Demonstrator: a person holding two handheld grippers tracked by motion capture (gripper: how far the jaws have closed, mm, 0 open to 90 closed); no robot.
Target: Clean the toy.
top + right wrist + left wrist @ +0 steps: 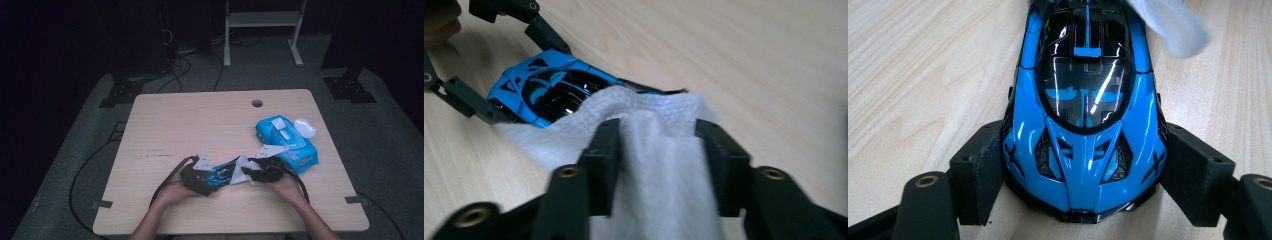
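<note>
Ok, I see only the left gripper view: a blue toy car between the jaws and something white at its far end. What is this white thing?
Observer: A white wipe. It lies between the jaws of the right hand-held gripper, which stand apart.
Operator: Does it touch the car?
Observer: Yes, it is draped over the rear part of the toy car.
Operator: Are more wipes near?
Observer: A blue wipes pack lies on the table, just beyond the right hand.
</note>
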